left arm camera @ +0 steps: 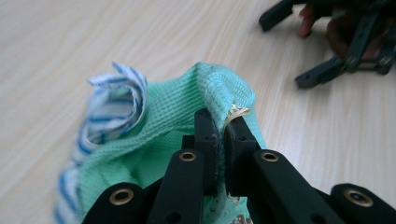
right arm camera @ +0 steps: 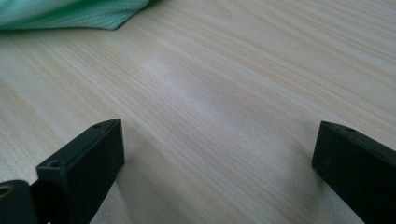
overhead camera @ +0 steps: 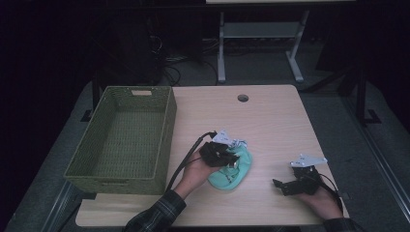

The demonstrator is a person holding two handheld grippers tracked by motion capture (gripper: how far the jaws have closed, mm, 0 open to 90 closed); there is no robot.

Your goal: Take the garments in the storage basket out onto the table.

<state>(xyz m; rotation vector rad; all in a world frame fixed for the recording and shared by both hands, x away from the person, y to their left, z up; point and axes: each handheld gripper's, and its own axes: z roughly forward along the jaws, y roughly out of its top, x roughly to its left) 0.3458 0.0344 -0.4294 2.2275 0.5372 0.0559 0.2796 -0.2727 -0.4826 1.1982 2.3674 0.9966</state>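
Note:
A mint-green waffle cloth [overhead camera: 233, 170] lies bunched on the wooden table, with a blue-and-white striped cloth [left arm camera: 112, 102] against it. My left gripper [overhead camera: 231, 158] is shut on a raised fold of the green cloth [left arm camera: 219, 88]; in the left gripper view its black jaws pinch the fabric between them. My right gripper [overhead camera: 282, 186] rests low over the table at the front right, its jaws wide apart with bare wood between them. A corner of the green cloth [right arm camera: 70, 14] shows at the top left of the right gripper view.
A green woven basket [overhead camera: 123, 137] stands along the table's left side, open at the top. A round cable hole [overhead camera: 242, 98] sits near the table's far edge. Dark floor and a desk frame [overhead camera: 261, 43] lie beyond.

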